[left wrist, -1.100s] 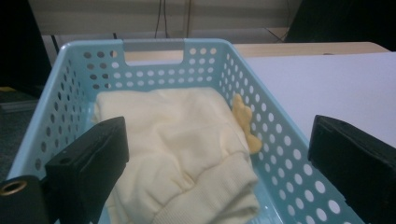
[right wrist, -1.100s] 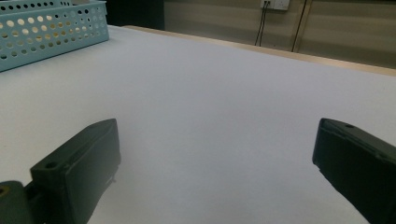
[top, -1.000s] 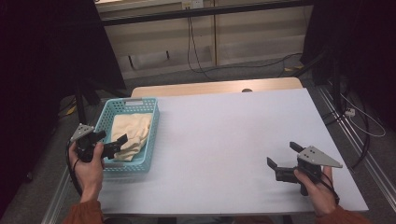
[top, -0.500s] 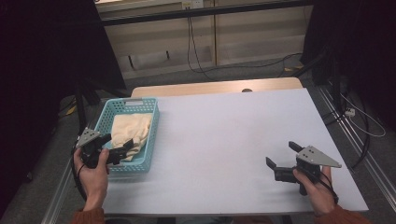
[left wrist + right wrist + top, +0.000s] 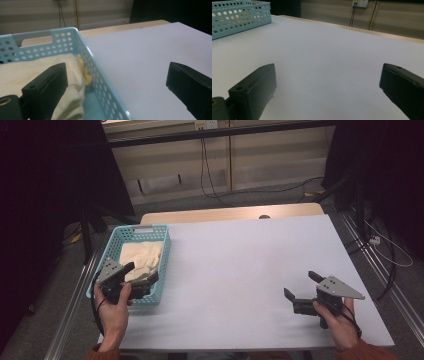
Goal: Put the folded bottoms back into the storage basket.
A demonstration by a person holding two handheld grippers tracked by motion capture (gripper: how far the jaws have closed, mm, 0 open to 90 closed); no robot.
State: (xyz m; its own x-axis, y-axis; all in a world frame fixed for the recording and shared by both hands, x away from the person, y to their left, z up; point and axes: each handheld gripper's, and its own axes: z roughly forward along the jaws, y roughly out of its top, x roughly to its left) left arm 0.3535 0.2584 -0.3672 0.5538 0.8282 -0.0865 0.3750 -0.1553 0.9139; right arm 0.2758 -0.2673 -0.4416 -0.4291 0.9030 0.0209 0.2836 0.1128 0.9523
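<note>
Left gripper, jaws wide and empty, straddles the blue basket wall over a soft, light cream cloth, best pinched at a raised fold; right gripper hovers open, empty.

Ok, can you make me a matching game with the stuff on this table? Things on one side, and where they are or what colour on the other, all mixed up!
Things:
1. basket
2. cloth
3. left gripper
4. right gripper

Descriptions:
A. open, above the bare white table near its right front corner
B. light blue, full of little holes
C. cream, folded inside the basket
D. open, with one jaw over the cloth and the other outside the basket wall

Right pairs: 1-B, 2-C, 3-D, 4-A
</note>
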